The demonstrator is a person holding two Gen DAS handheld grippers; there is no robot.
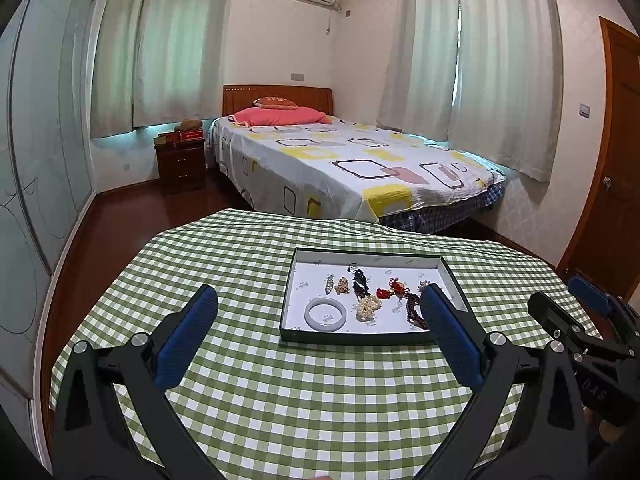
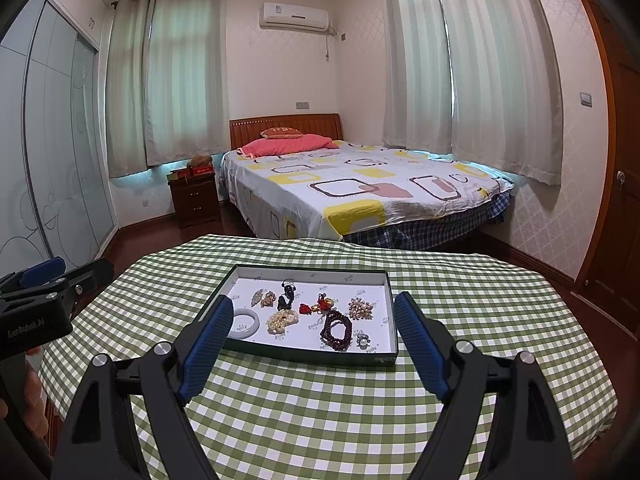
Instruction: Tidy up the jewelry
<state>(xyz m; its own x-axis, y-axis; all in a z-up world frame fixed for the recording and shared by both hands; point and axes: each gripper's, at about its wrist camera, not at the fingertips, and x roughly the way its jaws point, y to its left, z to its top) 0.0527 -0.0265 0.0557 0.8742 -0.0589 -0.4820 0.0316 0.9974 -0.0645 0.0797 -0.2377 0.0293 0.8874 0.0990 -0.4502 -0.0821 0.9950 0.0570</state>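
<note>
I am holding my left gripper (image 1: pixel 320 308) and my right gripper (image 2: pixel 314 318) above the green checked tablecloth (image 2: pixel 320 400), and both are standing with their blue fingers wide apart, gripping nothing. Just ahead of them a shallow dark-walled tray (image 2: pixel 304 354) with a white floor is lying flat on the cloth, its long axis running left to right across my view.

All the jewelry is sitting inside that tray. A pale bangle (image 1: pixel 325 314) is lying flat near the front left corner. Beside it a cream pearl cluster (image 2: pixel 282 321) is resting, and a dark red bead bracelet (image 2: pixel 336 330) is coiled toward the front right, stretched roughly front to back. A black pendant (image 2: pixel 286 294) is lying near the middle toward the back, with 2 small tan pieces (image 2: pixel 264 299) to its left and a red knotted charm (image 2: pixel 316 306) to its right. A small pearl brooch (image 2: pixel 360 307) is sitting near the right wall.

Beyond the table a bed (image 2: pixel 360 192) is standing.
</note>
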